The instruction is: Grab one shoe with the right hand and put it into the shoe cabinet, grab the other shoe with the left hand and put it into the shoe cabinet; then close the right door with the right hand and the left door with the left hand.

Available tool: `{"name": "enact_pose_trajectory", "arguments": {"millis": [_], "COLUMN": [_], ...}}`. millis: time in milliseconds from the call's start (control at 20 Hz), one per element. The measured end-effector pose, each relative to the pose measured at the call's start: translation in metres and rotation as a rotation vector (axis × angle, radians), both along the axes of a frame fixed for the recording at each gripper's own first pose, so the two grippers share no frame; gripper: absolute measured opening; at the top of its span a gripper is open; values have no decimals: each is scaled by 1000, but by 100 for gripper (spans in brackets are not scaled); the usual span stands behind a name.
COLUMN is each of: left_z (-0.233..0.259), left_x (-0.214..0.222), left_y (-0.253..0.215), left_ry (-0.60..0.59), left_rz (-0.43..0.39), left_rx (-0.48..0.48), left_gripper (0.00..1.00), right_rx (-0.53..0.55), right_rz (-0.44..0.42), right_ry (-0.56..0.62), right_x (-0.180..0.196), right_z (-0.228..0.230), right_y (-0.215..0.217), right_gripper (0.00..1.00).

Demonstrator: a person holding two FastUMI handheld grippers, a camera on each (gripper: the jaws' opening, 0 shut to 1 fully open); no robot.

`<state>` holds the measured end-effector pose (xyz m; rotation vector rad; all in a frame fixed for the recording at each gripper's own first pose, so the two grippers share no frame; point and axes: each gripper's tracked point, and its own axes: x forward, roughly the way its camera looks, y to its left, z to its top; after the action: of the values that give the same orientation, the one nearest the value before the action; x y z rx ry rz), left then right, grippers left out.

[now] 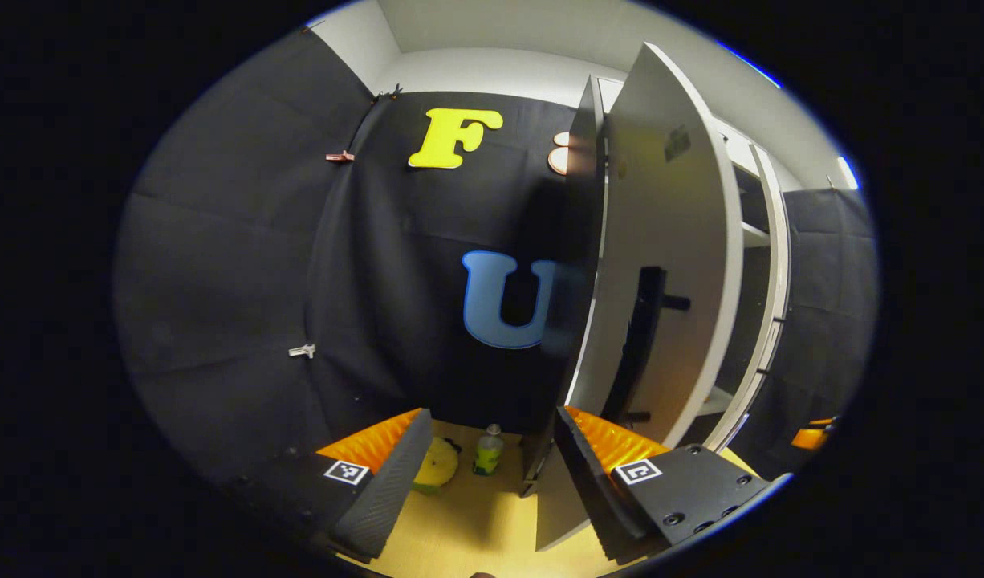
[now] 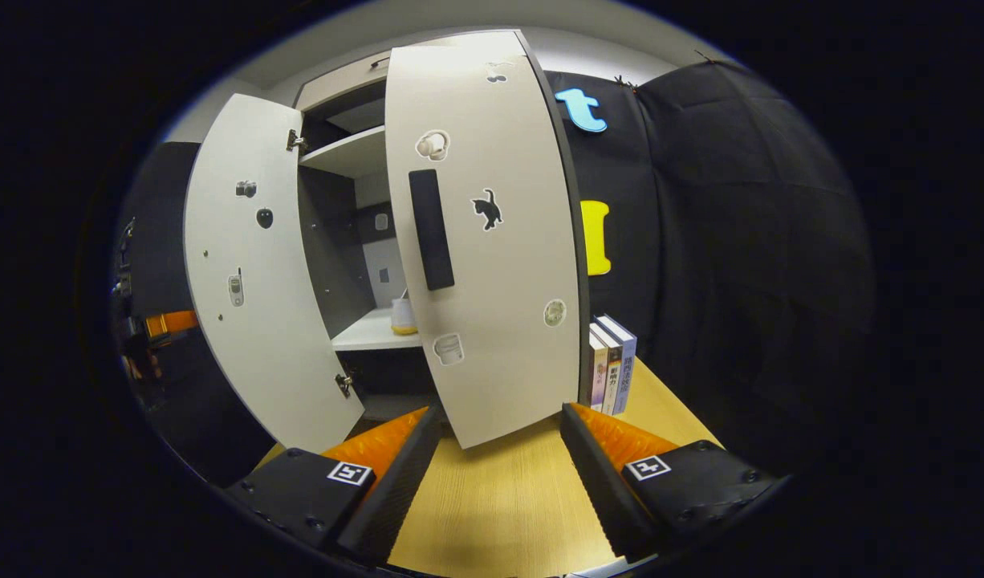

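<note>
Right gripper view has the right hand-held gripper point(image 2: 496, 437) spread before the half-swung right door point(image 2: 492, 265), apparently for pushing; the left hand-held gripper point(image 1: 492, 449), spread, flanks the left door point(image 1: 660, 265).

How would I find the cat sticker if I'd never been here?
Look at the tall white cabinet, then its right door. Beside that door's long dark handle sits the cat sticker. It is the door's one solid black sticker; the others are pale.
</note>
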<state>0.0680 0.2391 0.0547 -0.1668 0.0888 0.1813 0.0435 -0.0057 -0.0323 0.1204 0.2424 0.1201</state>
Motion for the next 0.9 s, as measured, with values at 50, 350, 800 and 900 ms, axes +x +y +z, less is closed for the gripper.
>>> {"name": "enact_pose_trajectory", "arguments": {"millis": [50,350,800,900], "left_z": [6,33,42,43], "left_x": [9,45,53,49], "left_y": [2,-5,-17,-23], "left_ry": [-8,-49,-30,-26], "left_rz": [-17,-118,-175,-155], "left_rx": [-2,-23,-26,-5], "left_gripper": [95,95,95,95], "right_rx": [4,42,47,47], "right_rz": [-15,-98,-154,-146], "right_ry": [10,67,37,38], "right_x": [-7,-37,-36,-34], "right_z": [-6,-31,-26,-29], "right_y": [-3,-17,-31,-29], "right_gripper": [99,99,99,99]}}
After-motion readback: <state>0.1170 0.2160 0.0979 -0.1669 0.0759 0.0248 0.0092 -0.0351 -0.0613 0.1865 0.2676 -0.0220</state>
